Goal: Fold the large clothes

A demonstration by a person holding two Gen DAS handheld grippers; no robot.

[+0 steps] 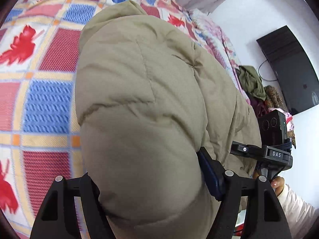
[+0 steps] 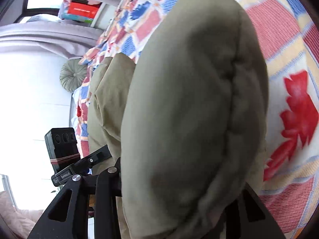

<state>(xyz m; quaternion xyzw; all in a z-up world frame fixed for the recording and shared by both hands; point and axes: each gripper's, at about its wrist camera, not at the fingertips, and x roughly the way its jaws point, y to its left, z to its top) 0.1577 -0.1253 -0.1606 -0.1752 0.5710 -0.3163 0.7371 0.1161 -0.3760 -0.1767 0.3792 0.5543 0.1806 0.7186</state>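
- The bed (image 1: 45, 103) fills the background of both views, covered by a checked blanket (image 2: 289, 63) of red, blue and cream squares with red leaf shapes.
- A large khaki padded jacket (image 1: 139, 99) lies on that blanket and bulges toward both cameras; a thick puffy fold of it rises between the fingers of each tool.
- A white wall (image 1: 249, 20) stands beyond the bed in the left wrist view, with a dark flat screen (image 1: 289, 69) mounted on it and a thin cable hanging beside it.
- A heap of other clothes (image 1: 257, 87), olive green, brown and purple, sits at the bed's far edge below the screen.
- In the right wrist view a round pleated green cushion (image 2: 72, 76) rests near the bed's edge, and a red box (image 2: 82, 10) sits high on a pale ledge.
- The left tool (image 1: 147, 191) pinches a fat roll of the jacket: one blue-padded finger (image 1: 211, 177) presses its side, the other finger is partly hidden behind the cloth.
- The right tool (image 2: 179, 199) likewise clamps a thick fold of the jacket, with cloth filling the gap between its fingers.
- A hand (image 1: 278, 182) in a pale sleeve holds the right tool's handle, seen low at the edge of the left wrist view.
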